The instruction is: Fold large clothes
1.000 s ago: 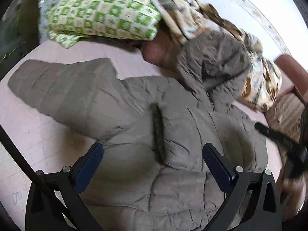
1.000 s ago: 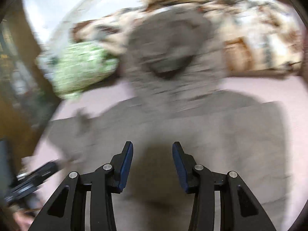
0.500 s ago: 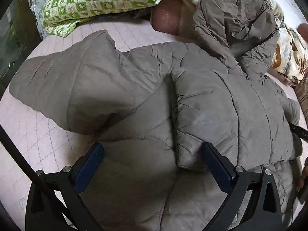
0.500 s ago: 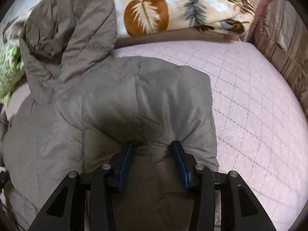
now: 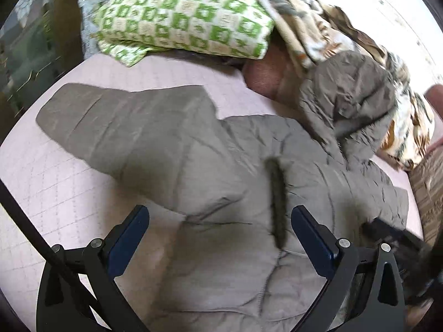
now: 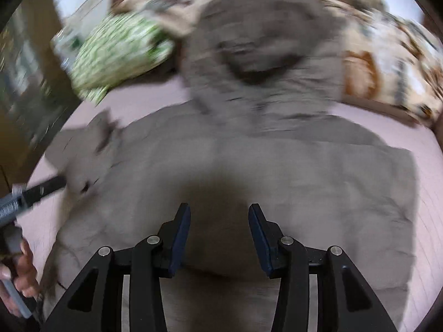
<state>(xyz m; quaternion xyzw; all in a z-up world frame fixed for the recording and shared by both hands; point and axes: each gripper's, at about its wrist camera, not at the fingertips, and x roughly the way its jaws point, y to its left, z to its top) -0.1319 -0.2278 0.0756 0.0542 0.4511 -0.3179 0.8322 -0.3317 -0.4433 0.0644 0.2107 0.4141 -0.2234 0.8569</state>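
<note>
A grey-brown hooded puffer jacket (image 5: 221, 171) lies front up on the pink quilted bed (image 5: 55, 193), its hood (image 5: 349, 94) resting against the bedding behind. One sleeve (image 5: 116, 121) stretches out to the left. My left gripper (image 5: 218, 229) hovers over the jacket's lower half, open wide, nothing between its fingers. The right wrist view is motion-blurred. There my right gripper (image 6: 220, 235) stands over the jacket's body (image 6: 304, 182), jaws partly apart with no cloth pinched. It also shows at the left view's right edge, as a dark gripper (image 5: 393, 235).
A green-checked pillow (image 5: 182, 19) and a leaf-print blanket (image 5: 409, 127) are piled along the far side of the bed. A patterned surface (image 5: 429, 199) borders the right edge. A person's hand (image 6: 19, 271) holds the left gripper's handle.
Half a second ago both grippers were close down on the jacket, the right one at a fold. Both have since pulled back to about where they were a second ago.
</note>
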